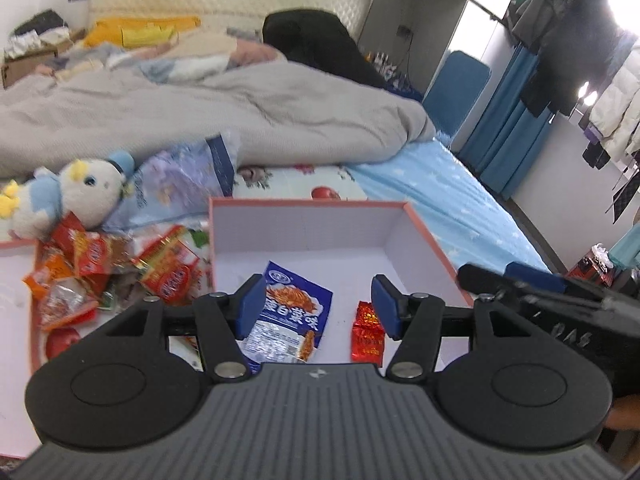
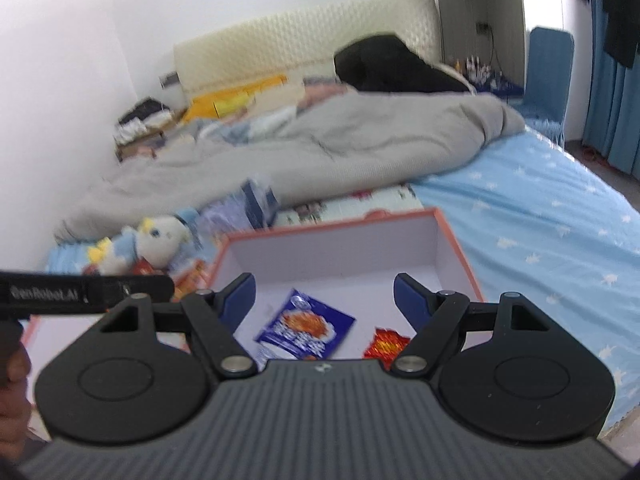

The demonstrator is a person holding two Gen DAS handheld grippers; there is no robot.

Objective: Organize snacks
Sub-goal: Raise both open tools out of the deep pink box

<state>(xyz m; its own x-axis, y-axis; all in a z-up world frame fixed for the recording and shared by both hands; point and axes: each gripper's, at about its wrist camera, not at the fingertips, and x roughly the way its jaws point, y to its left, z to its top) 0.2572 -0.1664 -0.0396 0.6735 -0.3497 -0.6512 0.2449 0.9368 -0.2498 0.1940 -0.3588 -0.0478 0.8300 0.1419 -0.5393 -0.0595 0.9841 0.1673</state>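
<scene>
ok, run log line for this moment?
left tool: open, empty | right tool: open, empty | box: blue packet, red packet

Two packets [image 1: 294, 312] [image 1: 367, 334] in box [image 1: 304, 232]; snack pile [image 1: 120, 272] left; plush toy [image 1: 80, 192] behind pile.

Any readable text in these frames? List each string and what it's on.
"GenRobot.AI": black bar of the other gripper, right wrist view; first letter blurred.
"白菜味": blue packet in the box; the character before it and the fine print are unreadable.
Red packet and snack pile: print too blurred.
</scene>
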